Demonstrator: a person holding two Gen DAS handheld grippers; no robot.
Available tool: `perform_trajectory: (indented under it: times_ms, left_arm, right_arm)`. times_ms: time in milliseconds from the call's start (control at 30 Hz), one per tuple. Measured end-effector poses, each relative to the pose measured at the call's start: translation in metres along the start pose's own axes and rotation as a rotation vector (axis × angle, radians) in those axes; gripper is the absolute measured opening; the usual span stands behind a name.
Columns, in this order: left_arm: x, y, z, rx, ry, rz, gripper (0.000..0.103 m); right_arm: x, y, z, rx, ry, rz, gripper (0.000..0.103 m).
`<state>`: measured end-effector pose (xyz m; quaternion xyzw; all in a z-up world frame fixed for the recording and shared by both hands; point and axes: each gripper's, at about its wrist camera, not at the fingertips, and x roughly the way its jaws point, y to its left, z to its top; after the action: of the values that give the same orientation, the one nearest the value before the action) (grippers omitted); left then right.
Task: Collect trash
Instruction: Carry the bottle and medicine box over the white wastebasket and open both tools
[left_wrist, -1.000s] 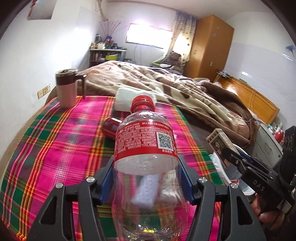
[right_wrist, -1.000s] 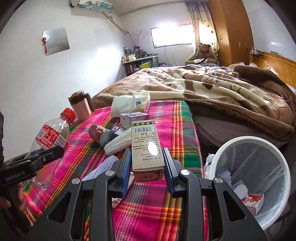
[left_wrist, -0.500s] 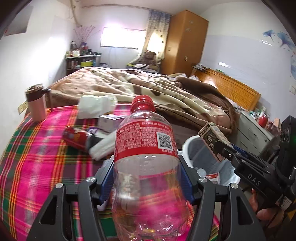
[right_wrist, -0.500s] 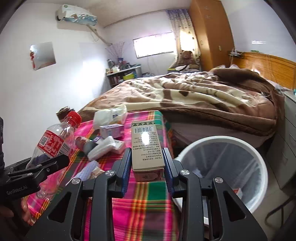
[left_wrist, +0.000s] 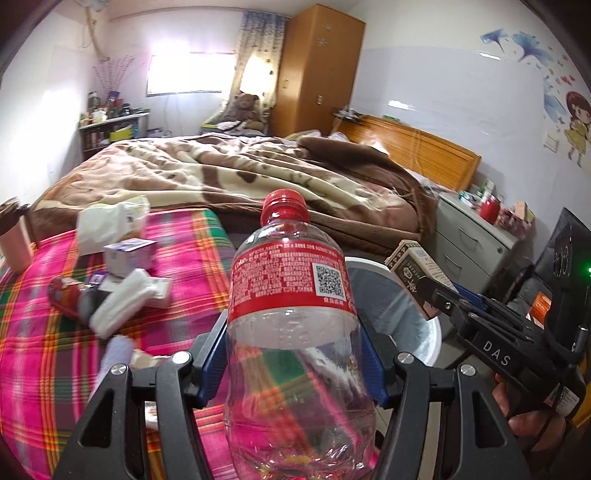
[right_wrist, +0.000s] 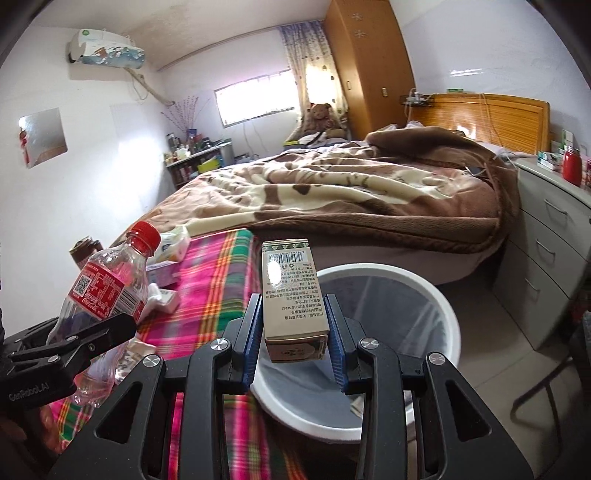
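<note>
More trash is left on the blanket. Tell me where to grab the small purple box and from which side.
Take the purple box across its two short side faces, coming from above and slightly in front. It lies flat on the plaid blanket with its top free; tissues crowd its near side, so a low approach looks blocked.

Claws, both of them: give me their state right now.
Left claw: closed on the plastic bottle.
Right claw: closed on the small carton, near the white bin.

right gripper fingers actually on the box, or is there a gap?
Touching. The right wrist view shows both blue fingers pressed flat against opposite sides of the small carton box, which is held in the air above the white bin.
</note>
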<state>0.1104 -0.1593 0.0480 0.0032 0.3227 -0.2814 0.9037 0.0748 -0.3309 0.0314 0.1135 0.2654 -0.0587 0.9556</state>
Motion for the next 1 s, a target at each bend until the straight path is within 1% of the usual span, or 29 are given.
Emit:
perform_trajectory:
  times_ms: [100, 400, 500, 900, 1000]
  left_arm:
    - [0.012, -0.012, 0.001, 0.011, 0.02, -0.028, 0.064]
    - [0.047, -0.041, 0.002, 0.046, 0.073, -0.068, 0.064]
    - [0.059, -0.047, 0.001, 0.053, 0.102, -0.075, 0.064]
    - [0.088, -0.066, 0.003, 0.081, 0.148, -0.082, 0.064]
    - [0.094, -0.067, 0.003, 0.08, 0.159, -0.087, 0.064]
  right_arm:
    - [0.002, -0.008, -0.003, 0.014, 0.008, -0.029, 0.034]
    - [0.006, -0.027, -0.011, 0.019, 0.05, -0.079, 0.034]
    - [0.009, -0.033, -0.012, 0.025, 0.062, -0.088, 0.034]
    - [0.023, -0.05, -0.014, 0.035, 0.113, -0.125, 0.034]
    - [0.027, -0.052, -0.014, 0.026, 0.121, -0.146, 0.034]
